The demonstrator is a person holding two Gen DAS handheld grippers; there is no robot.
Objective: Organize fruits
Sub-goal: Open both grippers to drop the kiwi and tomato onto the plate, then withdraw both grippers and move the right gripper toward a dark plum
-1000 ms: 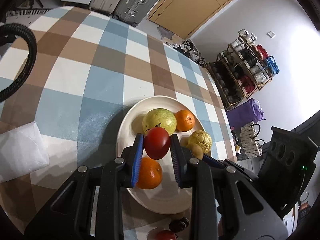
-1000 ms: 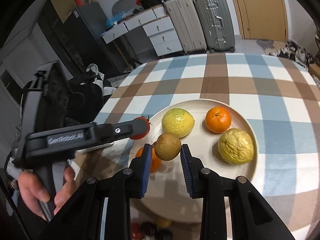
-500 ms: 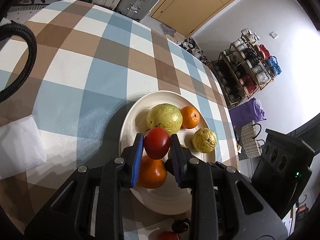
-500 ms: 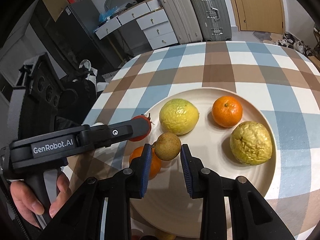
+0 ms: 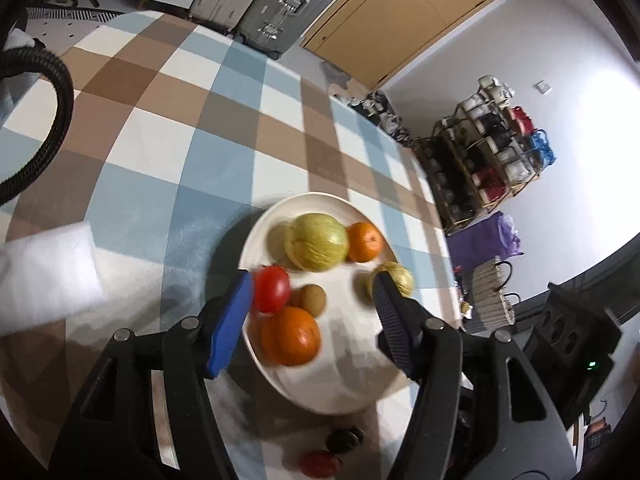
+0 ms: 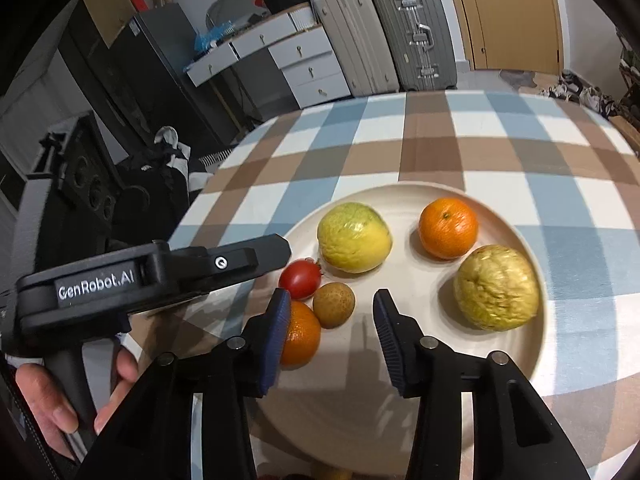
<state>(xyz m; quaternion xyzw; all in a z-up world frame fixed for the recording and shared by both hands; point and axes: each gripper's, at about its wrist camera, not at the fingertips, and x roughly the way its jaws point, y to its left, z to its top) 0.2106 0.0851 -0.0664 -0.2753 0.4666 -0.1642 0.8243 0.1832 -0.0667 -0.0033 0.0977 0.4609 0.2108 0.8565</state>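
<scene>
Checked tablecloth; claw reads "GenRobot.AI".

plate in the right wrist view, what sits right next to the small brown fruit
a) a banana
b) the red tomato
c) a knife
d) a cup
b: on the plate the tomato lies up against the brown fruit, with an orange on its other side.
</scene>
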